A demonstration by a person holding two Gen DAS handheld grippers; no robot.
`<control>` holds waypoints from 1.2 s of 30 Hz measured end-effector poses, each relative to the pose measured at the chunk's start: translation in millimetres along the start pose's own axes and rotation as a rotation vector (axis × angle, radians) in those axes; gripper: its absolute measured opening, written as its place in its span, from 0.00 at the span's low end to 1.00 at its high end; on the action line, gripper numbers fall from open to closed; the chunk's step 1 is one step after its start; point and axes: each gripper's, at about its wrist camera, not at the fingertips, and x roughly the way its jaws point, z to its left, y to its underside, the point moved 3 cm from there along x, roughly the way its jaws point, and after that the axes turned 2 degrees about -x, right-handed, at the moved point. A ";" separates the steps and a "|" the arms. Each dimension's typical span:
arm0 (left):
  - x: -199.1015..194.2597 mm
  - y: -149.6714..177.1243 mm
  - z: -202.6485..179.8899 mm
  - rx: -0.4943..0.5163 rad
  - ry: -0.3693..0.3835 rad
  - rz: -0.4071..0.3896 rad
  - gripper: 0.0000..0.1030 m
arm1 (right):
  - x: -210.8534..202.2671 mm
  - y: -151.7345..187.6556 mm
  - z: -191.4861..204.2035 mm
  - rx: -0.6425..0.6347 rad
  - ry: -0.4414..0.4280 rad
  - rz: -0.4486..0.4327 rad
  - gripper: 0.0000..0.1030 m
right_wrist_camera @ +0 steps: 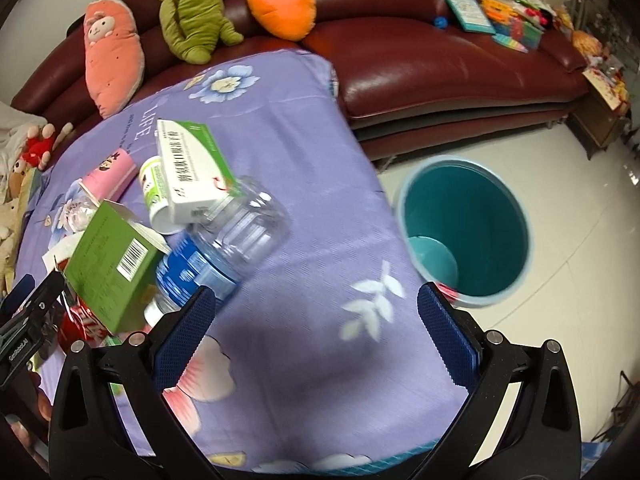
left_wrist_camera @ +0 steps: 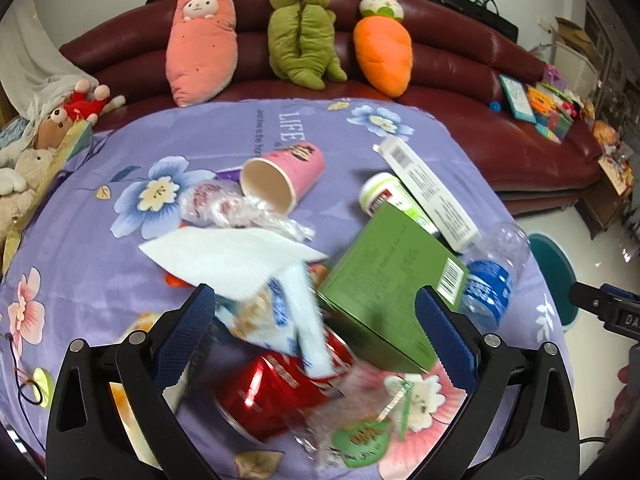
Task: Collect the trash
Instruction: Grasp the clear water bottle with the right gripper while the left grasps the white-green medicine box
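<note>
Trash lies on the purple flowered tablecloth (left_wrist_camera: 100,280). My left gripper (left_wrist_camera: 316,308) is open above a red can (left_wrist_camera: 272,392), a white-blue wrapper (left_wrist_camera: 296,320) and a green box (left_wrist_camera: 384,280). A white tissue (left_wrist_camera: 232,260), crumpled plastic (left_wrist_camera: 224,204), pink cup (left_wrist_camera: 280,172), white bottle (left_wrist_camera: 380,192), white carton (left_wrist_camera: 432,196) and clear water bottle (left_wrist_camera: 492,276) lie beyond. My right gripper (right_wrist_camera: 316,308) is open over bare cloth, with the water bottle (right_wrist_camera: 228,240) at its left finger and the teal bin (right_wrist_camera: 468,232) on the floor to the right.
A dark red sofa (left_wrist_camera: 460,92) stands behind the table with plush toys, a pink one (left_wrist_camera: 200,44), a green one (left_wrist_camera: 304,28) and an orange carrot (left_wrist_camera: 384,48). Books and toys (left_wrist_camera: 540,108) lie on the sofa's right end. Stuffed animals (left_wrist_camera: 40,140) sit at the left.
</note>
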 end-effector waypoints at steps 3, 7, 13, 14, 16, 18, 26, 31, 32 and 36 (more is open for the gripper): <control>0.8 -7.0 12.6 -0.017 -0.011 -0.009 0.97 | 15.6 -11.0 13.9 0.002 -0.025 0.023 0.94; 6.1 -13.2 26.9 -0.044 -0.015 0.000 0.97 | 41.3 -25.7 26.9 0.031 -0.048 0.056 0.94; 17.5 -20.8 30.9 -0.018 -0.015 0.025 0.97 | 70.2 -28.1 34.4 0.071 -0.097 0.106 0.94; 18.9 -22.5 30.5 -0.013 -0.013 0.028 0.97 | 71.5 -28.5 35.1 0.069 -0.104 0.102 0.94; 22.0 -27.2 28.1 -0.004 -0.009 0.031 0.97 | 73.5 -28.4 35.5 0.071 -0.118 0.107 0.94; 24.1 -30.9 24.3 0.007 -0.006 0.032 0.97 | 80.5 -28.6 36.4 0.094 -0.156 0.146 0.94; 30.4 -33.2 22.9 -0.021 -0.003 0.046 0.97 | 95.2 -29.0 39.3 0.090 -0.258 0.173 0.92; 34.2 -33.5 21.5 -0.027 -0.020 0.056 0.97 | 110.1 -22.6 40.4 0.116 -0.307 0.242 0.91; 34.1 -33.3 22.2 -0.034 -0.020 0.057 0.97 | 110.6 -20.1 42.0 0.106 -0.321 0.248 0.82; 33.4 -32.5 20.9 -0.037 -0.027 0.068 0.97 | 96.6 -17.7 37.9 0.049 -0.319 0.196 0.70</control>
